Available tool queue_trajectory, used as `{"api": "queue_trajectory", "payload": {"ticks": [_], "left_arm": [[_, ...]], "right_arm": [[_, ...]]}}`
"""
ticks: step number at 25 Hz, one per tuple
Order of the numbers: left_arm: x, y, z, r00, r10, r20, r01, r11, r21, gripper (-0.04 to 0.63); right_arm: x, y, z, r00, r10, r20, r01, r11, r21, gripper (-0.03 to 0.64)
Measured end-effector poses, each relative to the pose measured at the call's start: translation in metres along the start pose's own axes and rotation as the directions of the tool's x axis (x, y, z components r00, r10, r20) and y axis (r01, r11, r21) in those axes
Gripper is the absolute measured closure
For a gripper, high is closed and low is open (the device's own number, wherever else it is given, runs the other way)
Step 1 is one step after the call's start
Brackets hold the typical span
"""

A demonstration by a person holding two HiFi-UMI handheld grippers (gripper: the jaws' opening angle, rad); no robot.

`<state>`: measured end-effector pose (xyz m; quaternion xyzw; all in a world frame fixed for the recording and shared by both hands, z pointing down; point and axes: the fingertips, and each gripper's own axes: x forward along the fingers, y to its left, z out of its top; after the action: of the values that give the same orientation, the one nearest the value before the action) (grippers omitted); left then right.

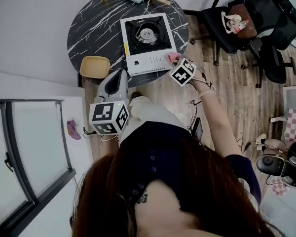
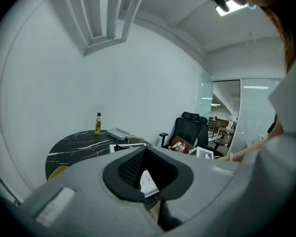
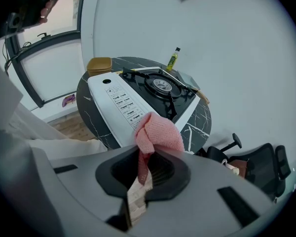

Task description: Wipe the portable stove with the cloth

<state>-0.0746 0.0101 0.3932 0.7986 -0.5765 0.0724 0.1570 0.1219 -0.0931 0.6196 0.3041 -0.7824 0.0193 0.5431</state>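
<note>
Right gripper view: right claw (image 3: pixel 147 172) pinches cloth (image 3: pixel 159 132) at stove (image 3: pixel 122 101) edge; left claw (image 2: pixel 146 176) spread.

Your left gripper (image 1: pixel 119 75) and right gripper (image 1: pixel 174 59) are grey moulded plastic, each bearing a white cube (image 1: pixel 108 117) of black square markers, with black meshed pads (image 2: pixel 130 168) inside. You wear a dark navy buttoned top (image 1: pixel 153 152) above a white garment (image 1: pixel 148 112); thin cables (image 1: pixel 197 83) hang at your right wrist
</note>
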Motion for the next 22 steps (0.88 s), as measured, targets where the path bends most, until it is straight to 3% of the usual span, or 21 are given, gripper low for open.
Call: {"api": "queue_trajectory", "payload": {"ticks": [4,11,22], "left_arm": [[0.003,-0.001,0.001,1.0,-0.006,0.001,0.006,1.0,0.003,0.583],[0.005,0.004,-0.002,1.0,-0.002,-0.005,0.002,1.0,-0.008,0.583],[0.007,0.024,0.002,1.0,0.011,-0.004,-0.011,1.0,-0.022,0.583]], "right_arm": [[0.0,0.0,-0.001,1.0,-0.016,0.002,0.016,1.0,0.024,0.581],[0.002,0.005,0.008,0.998,0.027,0.056,-0.036,0.986,0.163,0.58],[0.009,0.021,0.029,0.992,0.071,0.108,-0.099,0.955,0.279,0.58]]}}
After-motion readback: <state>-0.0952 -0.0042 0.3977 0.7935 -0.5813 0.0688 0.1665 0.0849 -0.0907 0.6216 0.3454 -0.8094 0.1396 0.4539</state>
